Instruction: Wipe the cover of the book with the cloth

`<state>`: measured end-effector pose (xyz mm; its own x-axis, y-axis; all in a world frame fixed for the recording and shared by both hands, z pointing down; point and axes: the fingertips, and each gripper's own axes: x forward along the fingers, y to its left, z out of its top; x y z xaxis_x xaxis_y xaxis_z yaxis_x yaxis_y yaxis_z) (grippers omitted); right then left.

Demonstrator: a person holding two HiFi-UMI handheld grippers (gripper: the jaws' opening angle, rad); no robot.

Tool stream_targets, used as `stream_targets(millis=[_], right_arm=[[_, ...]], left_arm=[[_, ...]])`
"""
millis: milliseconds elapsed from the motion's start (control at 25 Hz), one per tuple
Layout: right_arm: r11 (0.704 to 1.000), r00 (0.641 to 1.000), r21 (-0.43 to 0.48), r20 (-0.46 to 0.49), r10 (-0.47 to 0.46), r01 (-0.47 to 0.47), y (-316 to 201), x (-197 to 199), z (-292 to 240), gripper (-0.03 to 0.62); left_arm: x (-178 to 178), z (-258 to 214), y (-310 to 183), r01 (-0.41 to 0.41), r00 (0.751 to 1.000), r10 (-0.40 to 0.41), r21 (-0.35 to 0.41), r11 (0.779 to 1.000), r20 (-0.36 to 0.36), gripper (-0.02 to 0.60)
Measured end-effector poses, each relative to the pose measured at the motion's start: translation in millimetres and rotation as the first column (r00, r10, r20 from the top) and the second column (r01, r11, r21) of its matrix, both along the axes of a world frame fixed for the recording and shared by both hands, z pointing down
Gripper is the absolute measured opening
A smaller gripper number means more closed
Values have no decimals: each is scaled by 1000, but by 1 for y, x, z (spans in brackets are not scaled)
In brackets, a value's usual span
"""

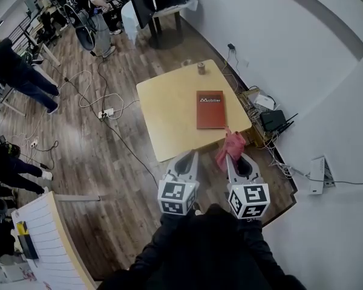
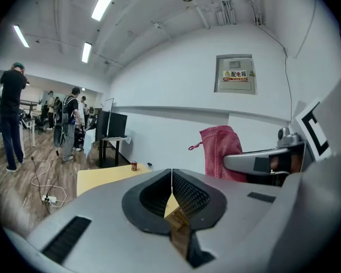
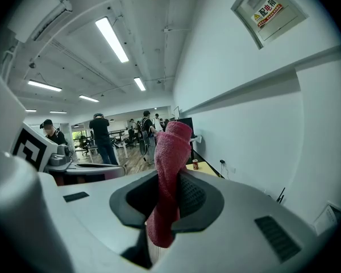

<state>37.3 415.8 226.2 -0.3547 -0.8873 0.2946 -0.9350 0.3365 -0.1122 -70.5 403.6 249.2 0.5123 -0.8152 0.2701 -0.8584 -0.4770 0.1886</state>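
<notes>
Jaws of the right gripper [image 3: 169,178] are clamped on the pink cloth [image 3: 170,149], those of the left gripper [image 2: 171,172] are pressed together empty, and the red book [image 1: 210,109], lying unheld on the counter [image 1: 166,110] well ahead, could be shoved askew when wiped.

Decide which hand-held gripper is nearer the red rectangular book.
Right. Right hand-held gripper, clamping pink cloth, is by book's near edge; left hand-held gripper sits farther left.
</notes>
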Motion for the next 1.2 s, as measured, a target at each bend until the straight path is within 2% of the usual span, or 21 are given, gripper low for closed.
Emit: stream_targets(millis=[400, 760, 960, 1200], right_arm=[[998, 1000, -58, -11, -15, 15, 13, -32, 24, 77], [995, 998, -87, -40, -46, 42, 15, -50, 39, 77], [994, 998, -99, -40, -53, 49, -2, -44, 44, 77], [991, 996, -105, -22, -88, 85, -49, -39, 50, 77]], left_arm=[[-24, 25, 10, -17, 1000, 17, -57, 998, -8, 35], [-45, 47, 9, 13, 1000, -16, -102, 995, -23, 35], [-41, 53, -7, 29, 999, -33, -116, 993, -31, 35], [-33, 61, -44, 57, 998, -60, -134, 989, -20, 35]])
